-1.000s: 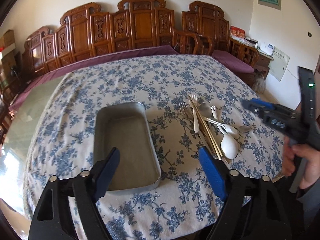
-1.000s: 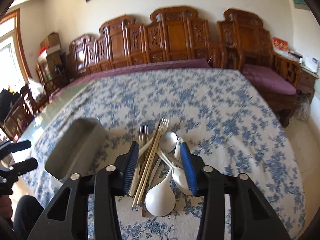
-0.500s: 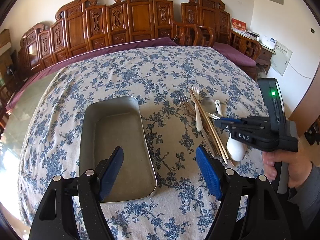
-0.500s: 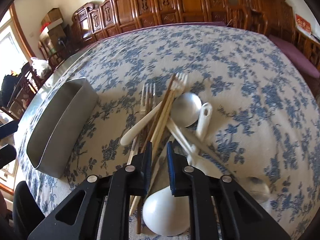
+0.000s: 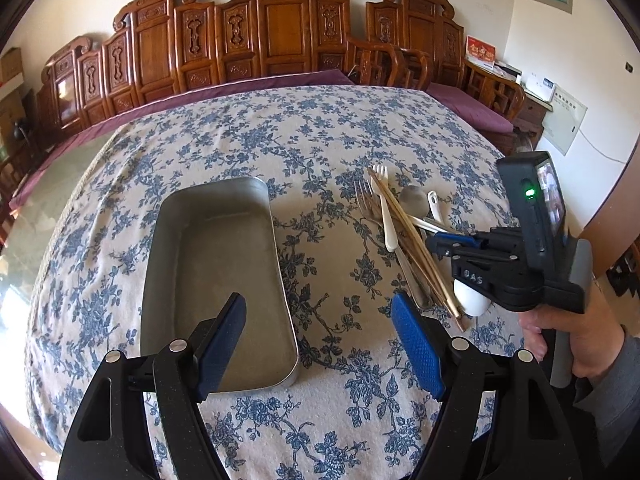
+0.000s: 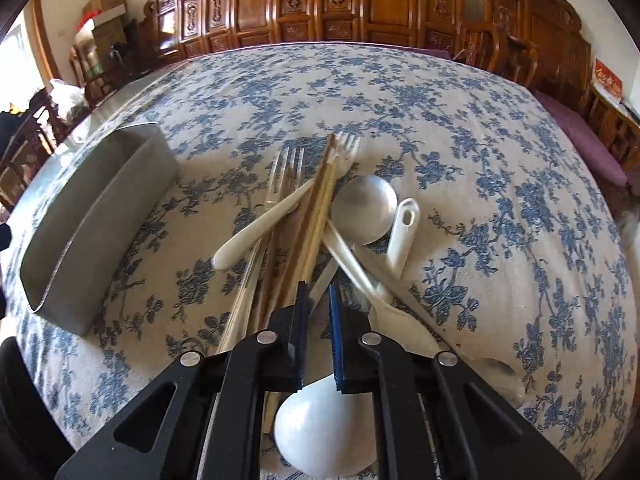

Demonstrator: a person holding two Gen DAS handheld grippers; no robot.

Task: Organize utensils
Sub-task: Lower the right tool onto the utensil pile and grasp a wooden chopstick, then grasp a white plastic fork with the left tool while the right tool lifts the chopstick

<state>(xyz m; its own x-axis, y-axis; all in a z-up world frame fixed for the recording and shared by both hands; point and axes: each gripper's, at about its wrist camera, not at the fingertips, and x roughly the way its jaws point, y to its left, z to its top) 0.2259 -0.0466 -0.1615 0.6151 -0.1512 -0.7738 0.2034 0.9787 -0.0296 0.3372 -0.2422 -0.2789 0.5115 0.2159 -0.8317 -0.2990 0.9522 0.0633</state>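
Observation:
A heap of utensils lies on the floral tablecloth: wooden chopsticks [image 6: 316,208], a white plastic fork [image 6: 264,224], a metal fork [image 6: 286,168], a metal spoon [image 6: 364,208] and white spoons [image 6: 320,432]. My right gripper [image 6: 318,300] is low over the heap, its jaws nearly shut around a white utensil handle beside the chopsticks; whether it grips the handle is unclear. It also shows in the left wrist view [image 5: 444,240]. An empty metal tray [image 5: 216,272] lies to the left of the heap. My left gripper [image 5: 320,320] is open and empty over the tray's near right corner.
Carved wooden chairs [image 5: 276,28] line the table's far side. The tray's side wall [image 6: 92,220] shows at the left of the right wrist view. The cloth's near edge [image 5: 280,440] drops off below my left gripper.
My right gripper dropped onto the utensil heap and narrowed from wide open to nearly shut. My left gripper shifted slightly closer over the tray and stayed open.

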